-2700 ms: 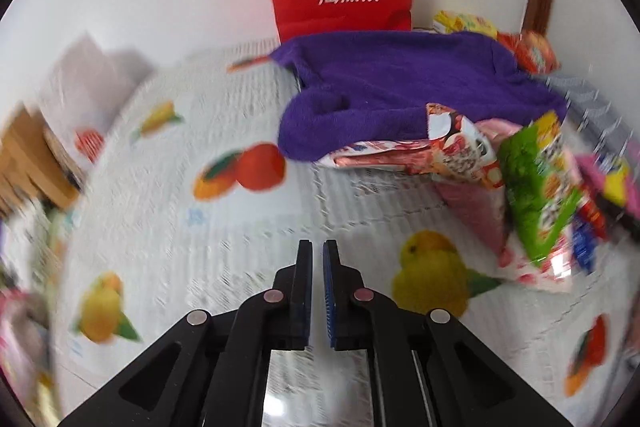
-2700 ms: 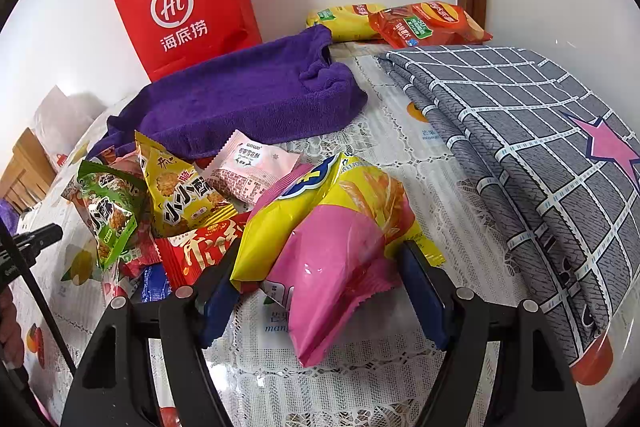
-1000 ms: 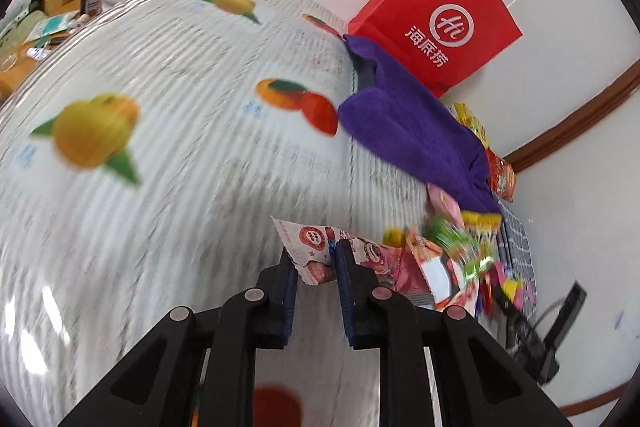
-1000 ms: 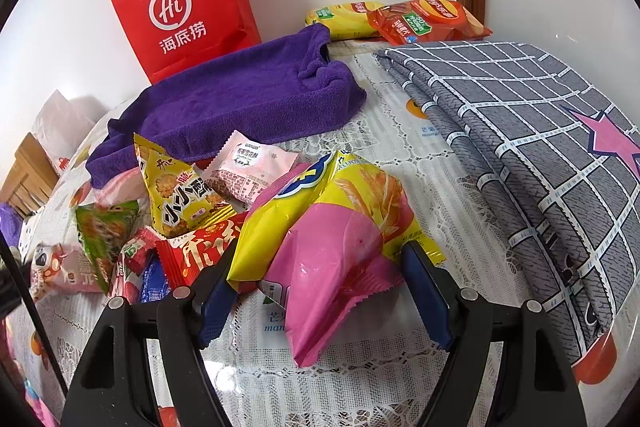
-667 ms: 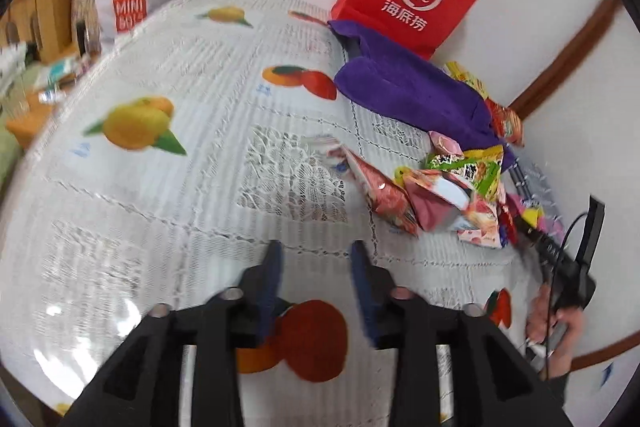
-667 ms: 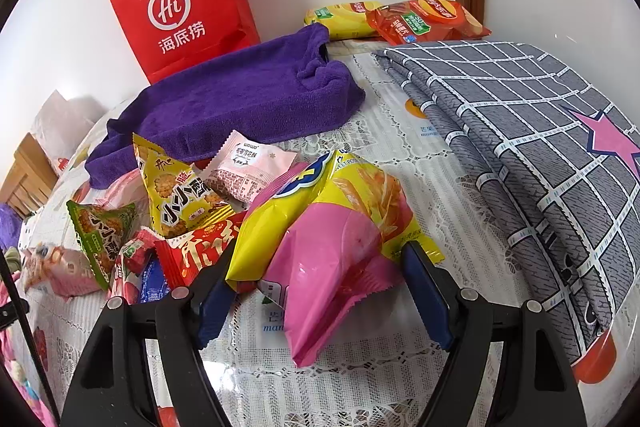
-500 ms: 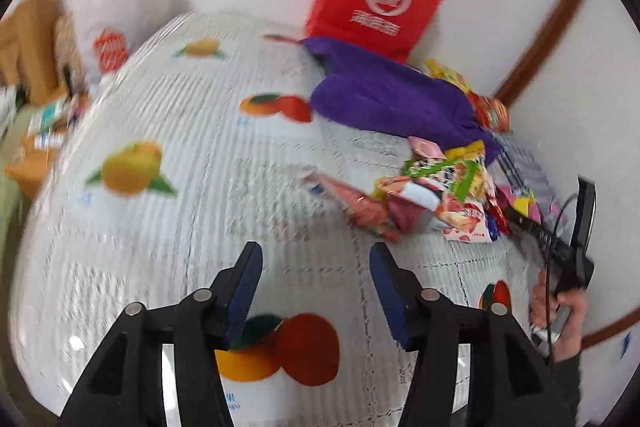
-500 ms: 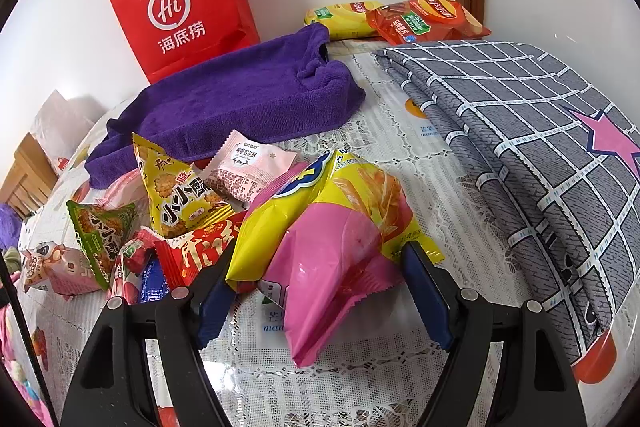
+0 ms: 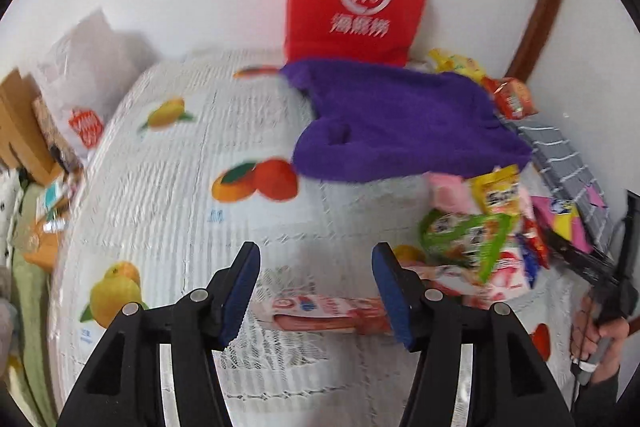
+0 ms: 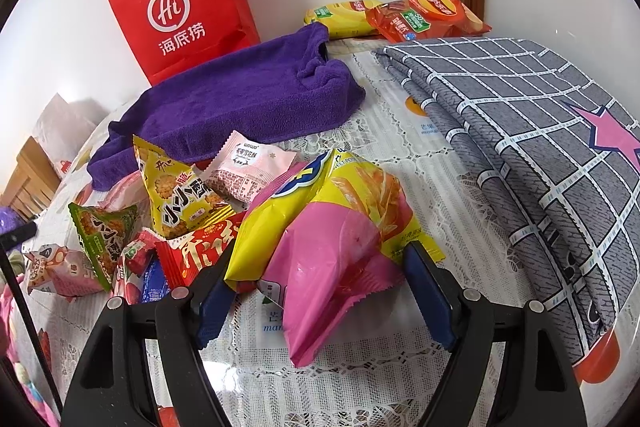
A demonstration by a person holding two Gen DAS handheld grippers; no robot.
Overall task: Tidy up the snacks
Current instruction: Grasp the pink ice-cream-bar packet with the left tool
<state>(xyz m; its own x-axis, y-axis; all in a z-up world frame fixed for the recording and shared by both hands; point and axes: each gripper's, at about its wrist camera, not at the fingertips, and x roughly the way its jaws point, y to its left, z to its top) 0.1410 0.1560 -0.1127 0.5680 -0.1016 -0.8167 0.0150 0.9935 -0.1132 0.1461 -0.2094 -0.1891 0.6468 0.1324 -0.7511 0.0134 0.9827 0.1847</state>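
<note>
the left claw (image 9: 316, 283) has let go, gaping empty above the red-white packet (image 9: 320, 313); right claw (image 10: 320, 291) straddles the yellow-pink bag (image 10: 320, 227).

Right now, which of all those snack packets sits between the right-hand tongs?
The big yellow-and-pink chip bag. It lies between the right tongs, nearest the camera; the small green, yellow and red packets are heaped off to its left.

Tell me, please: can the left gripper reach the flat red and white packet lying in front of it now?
Probably yes. The left gripper is open, and the red and white packet lies flat on the tablecloth just below its fingertips, apart from the snack pile, with nothing covering it.
</note>
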